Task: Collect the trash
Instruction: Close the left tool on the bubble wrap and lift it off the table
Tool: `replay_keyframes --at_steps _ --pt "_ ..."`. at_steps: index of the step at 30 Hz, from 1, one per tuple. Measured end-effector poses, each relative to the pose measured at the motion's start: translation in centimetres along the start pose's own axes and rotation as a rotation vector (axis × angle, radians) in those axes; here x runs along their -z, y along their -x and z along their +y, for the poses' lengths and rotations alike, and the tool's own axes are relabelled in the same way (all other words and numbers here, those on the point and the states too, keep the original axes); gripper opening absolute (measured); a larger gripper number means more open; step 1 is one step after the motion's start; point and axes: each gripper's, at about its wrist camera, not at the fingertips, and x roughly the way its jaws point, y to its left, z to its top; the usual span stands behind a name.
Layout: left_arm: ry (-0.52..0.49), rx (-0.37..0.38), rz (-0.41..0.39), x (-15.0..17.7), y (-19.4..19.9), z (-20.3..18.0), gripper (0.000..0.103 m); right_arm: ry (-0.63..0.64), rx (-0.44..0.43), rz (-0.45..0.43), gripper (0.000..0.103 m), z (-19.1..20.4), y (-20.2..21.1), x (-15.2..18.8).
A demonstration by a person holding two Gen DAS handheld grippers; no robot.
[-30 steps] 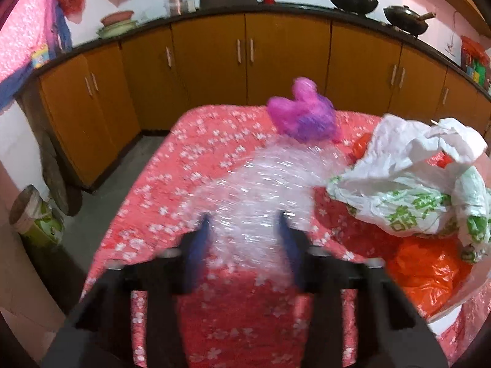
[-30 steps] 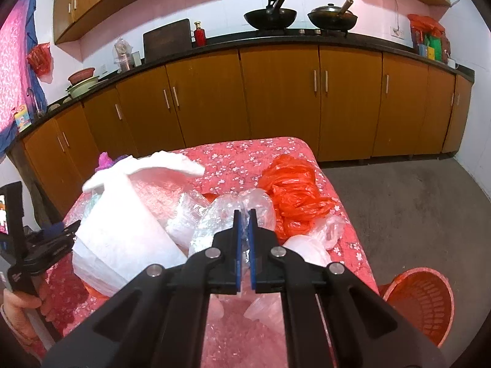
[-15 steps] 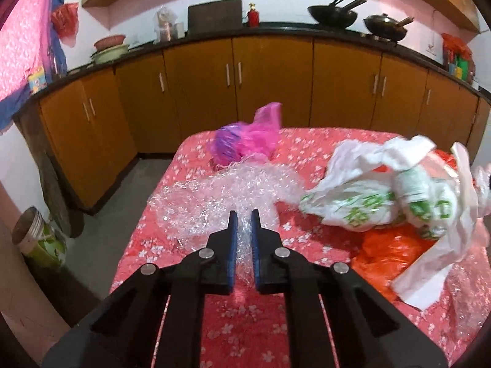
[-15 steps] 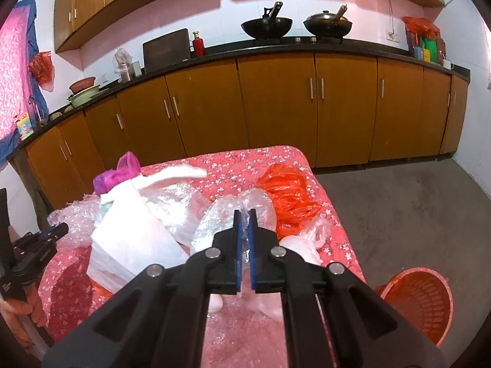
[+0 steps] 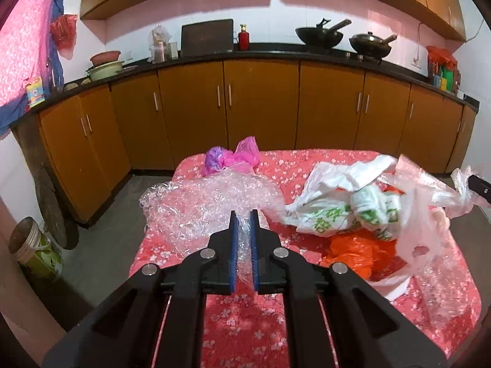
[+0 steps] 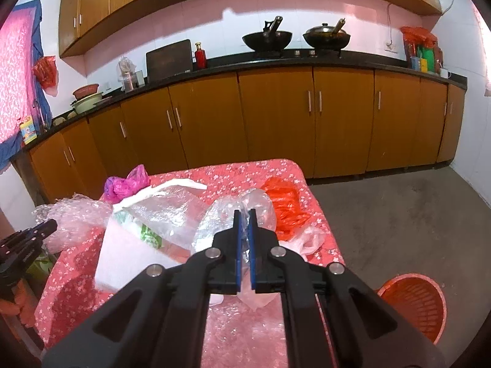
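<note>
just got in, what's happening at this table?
A person is clearing plastic trash off the table with a tool in each hand. The left tool has just closed on the bubble wrap. The right tool is shut on a clear bag. Pink, white and orange bags lie on the cloth. An orange basket stands on the floor at right.

Item count, table point(image 5: 233, 322) and surroundings:
- bubble wrap sheet point(image 5: 208, 205): one
- pink plastic bag point(image 5: 236, 158): one
- white bag with green print point(image 5: 346, 211): one
- orange plastic bags point(image 6: 284, 204): two
- clear plastic bag point(image 6: 233, 214): one
- orange waste basket point(image 6: 414, 302): one
- woks point(image 6: 267, 40): two
</note>
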Motion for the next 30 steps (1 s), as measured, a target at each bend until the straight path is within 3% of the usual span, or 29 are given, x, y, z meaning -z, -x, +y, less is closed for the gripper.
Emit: replay_keyframes --at_steps 8,15,21,30 --pt "-0.003 -0.016 -0.077 -1.9 3.2 -0.6 0.007 -0.025 0.012 -0.059 0.005 -1.5 2.9 -1.1" --pt "-0.029 0.031 -0.133 -3.2 6.0 -3.3 0.007 -0.052 0.032 -0.111 0.005 -3.8 5.8 -1.7" --pt "-0.058 0.12 -0.16 -4.1 7.9 -7.4 0.007 -0.088 0.101 -0.137 0.005 -7.7 7.7 -1.5" --pt "-0.138 0.339 -0.144 -3.1 8.7 -18.1 0.007 -0.166 0.333 -0.109 0.005 -18.9 10.3 2.0"
